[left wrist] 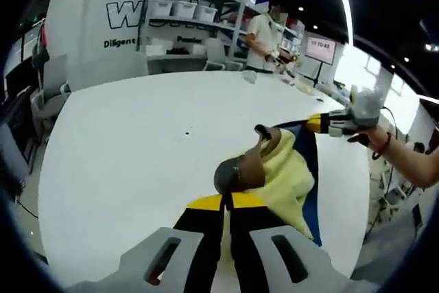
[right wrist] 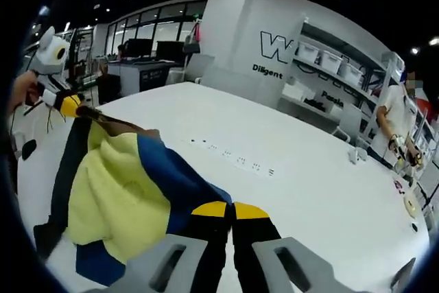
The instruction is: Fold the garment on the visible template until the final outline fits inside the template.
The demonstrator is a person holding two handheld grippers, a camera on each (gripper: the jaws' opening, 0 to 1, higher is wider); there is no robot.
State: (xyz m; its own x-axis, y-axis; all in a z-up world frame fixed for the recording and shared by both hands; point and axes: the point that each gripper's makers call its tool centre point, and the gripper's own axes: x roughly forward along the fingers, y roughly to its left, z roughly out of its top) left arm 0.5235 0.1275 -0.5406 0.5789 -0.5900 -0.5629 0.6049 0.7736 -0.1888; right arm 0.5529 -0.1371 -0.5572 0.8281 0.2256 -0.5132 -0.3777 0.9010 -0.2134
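Garment [left wrist: 285, 176], yellow and navy with a brown patch, bunched and lifted above the white table [left wrist: 130, 149], stretched between both grippers near the table's right edge in the left gripper view. Lower part hidden behind the near jaws; full outline hard to read, template not made out. Left gripper [left wrist: 226, 204] at bottom of that view, yellow-tipped jaws pressed together on a fold of the cloth. Farther right, right gripper [left wrist: 317, 123] reaching in, tips pinched on the navy edge, hand [left wrist: 367, 135] wrapped round its handle, forearm running off right.

In the right gripper view, left gripper [right wrist: 74, 106] at far left, held up by a hand [right wrist: 24, 90], pinching the cloth's far corner. Garment [right wrist: 123, 183] sagging from there toward the near table edge, perhaps touching the table [right wrist: 309, 190] at lower left. Right gripper [right wrist: 230, 212] at bottom, jaws closed on the navy fabric.
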